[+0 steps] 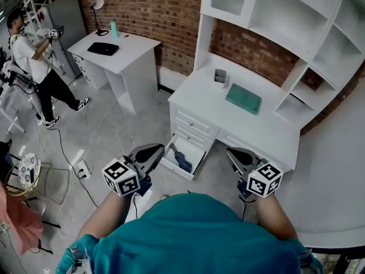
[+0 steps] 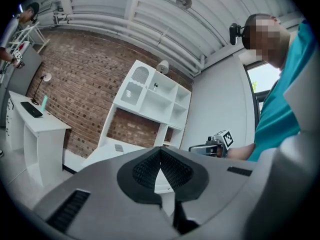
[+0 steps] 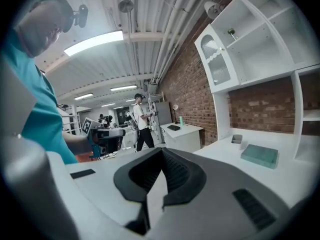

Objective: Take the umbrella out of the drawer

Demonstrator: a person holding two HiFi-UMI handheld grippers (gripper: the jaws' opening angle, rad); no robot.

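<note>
Umbrella (image 1: pixel 182 161), a dark blue folded bundle, lies inside the open drawer (image 1: pixel 173 168), running front to back along its floor, untouched. Nearest the person, on this side of the drawer, the left hand-held gripper (image 1: pixel 155 152) hangs by the drawer's front left corner and the right hand-held gripper (image 1: pixel 234 154) well off to the drawer's right; both are clenched with pad tips together and nothing between them. Beyond the drawer stands the white bench (image 1: pixel 268 130) it slides from, and above and behind the drawer a teal pad (image 1: pixel 243 98) and a small grey cup (image 1: pixel 220 76) sit on the benchtop under the white shelving (image 1: pixel 296 21). Far to the drawer's left are a second bench (image 1: pixel 128 44) against the brick wall (image 1: pixel 154 4) and another person (image 1: pixel 34 61). To my eye the trouble lies in the reach itself: the jaws must part before going in, or they will just shove the umbrella deeper. The drawer looks narrow, so a wide-spread jaw could knock its side walls, and a pinch on loose fabric rather than the body might slip. The drawer seems only partly pulled out, so a steep lift could catch the umbrella's far end under the benchtop.
</note>
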